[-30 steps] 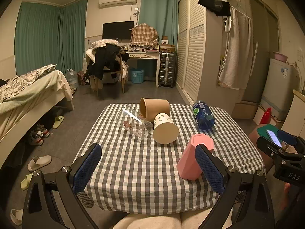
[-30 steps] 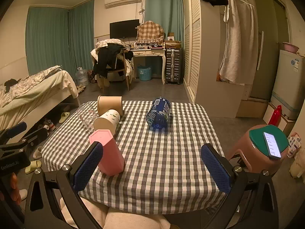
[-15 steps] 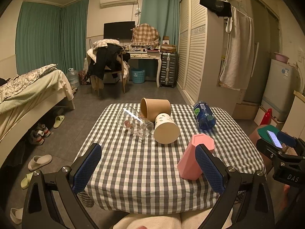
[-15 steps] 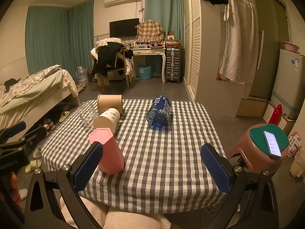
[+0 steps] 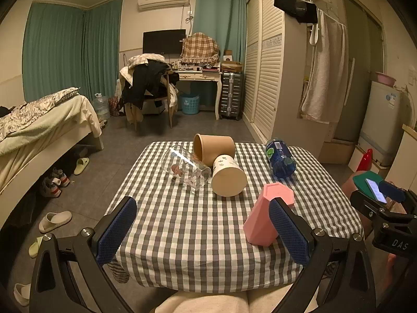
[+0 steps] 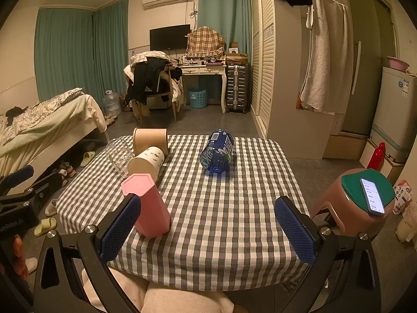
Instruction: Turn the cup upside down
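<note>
On the checked table (image 5: pixel 182 234), the pink cup (image 5: pixel 263 216) stood upright near the front edge; your left claw (image 5: pixel 202 230) and right claw (image 6: pixel 208 224) hovered short of it, jaws spread apart, gripping nothing.
</note>
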A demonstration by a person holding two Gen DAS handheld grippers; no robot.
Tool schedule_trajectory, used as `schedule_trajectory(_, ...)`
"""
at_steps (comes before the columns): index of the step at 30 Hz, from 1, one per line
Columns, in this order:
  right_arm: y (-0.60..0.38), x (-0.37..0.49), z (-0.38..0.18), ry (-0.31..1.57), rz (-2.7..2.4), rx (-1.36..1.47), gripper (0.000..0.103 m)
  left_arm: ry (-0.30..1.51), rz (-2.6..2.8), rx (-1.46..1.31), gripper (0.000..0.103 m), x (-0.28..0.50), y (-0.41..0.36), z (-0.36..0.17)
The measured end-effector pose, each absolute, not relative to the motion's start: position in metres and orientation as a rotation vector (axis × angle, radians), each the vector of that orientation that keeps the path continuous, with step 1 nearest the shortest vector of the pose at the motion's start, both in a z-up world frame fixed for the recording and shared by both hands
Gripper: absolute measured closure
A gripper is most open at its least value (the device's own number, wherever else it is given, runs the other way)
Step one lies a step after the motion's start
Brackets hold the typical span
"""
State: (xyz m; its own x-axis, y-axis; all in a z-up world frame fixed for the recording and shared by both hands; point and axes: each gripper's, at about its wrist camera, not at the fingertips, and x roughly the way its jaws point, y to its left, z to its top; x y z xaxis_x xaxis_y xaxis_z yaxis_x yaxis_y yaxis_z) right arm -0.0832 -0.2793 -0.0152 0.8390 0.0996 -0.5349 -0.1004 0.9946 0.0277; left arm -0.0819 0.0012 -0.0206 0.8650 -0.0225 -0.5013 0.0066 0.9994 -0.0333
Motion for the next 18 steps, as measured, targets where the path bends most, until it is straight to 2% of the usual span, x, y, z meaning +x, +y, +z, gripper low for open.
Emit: schedule_trajectory(18, -0.2794, -0.0827, -0.0148, 0.566, 0.106, 0.0, 0.0, 0.526, -0.013, -0.028, 0.0, -0.0825, 0.0007, -0.0202)
